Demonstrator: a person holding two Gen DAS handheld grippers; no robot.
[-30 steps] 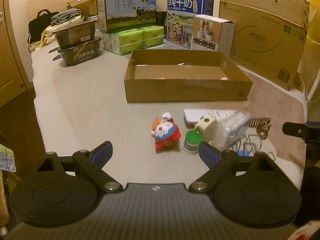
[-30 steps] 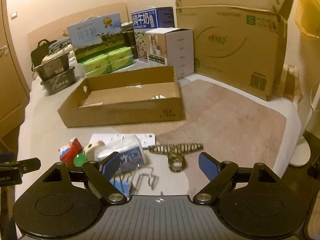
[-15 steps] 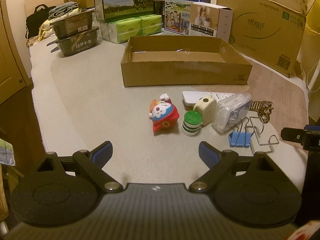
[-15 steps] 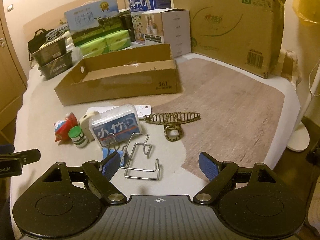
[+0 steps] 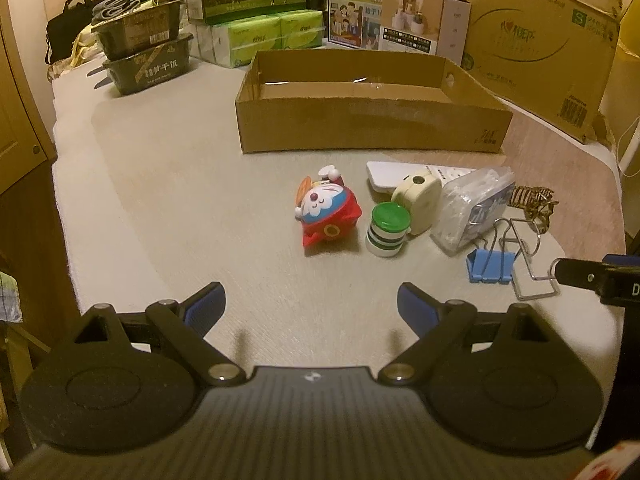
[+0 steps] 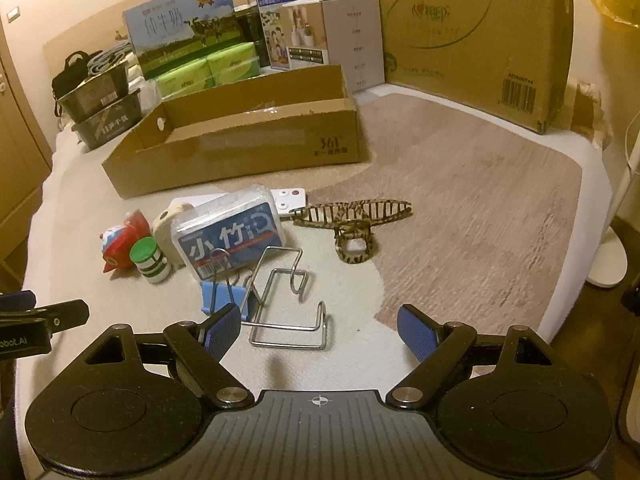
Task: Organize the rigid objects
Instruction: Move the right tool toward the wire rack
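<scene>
Clutter sits just in front of the shallow open cardboard tray (image 5: 372, 128), none inside yet. Left hand-held gripper (image 5: 311, 304) and right hand-held gripper (image 6: 320, 330) both spread, empty. I'd take the red-and-blue cat figurine (image 5: 326, 212) first, squarely across its body.

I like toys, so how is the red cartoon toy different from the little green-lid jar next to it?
The red cartoon toy lies tipped on its side; the green-lid jar stands upright. The toy is red, blue and white with a face; the jar is white with green stripes. The toy looks bigger. Both sit on the table, outside the cardboard tray.
</scene>
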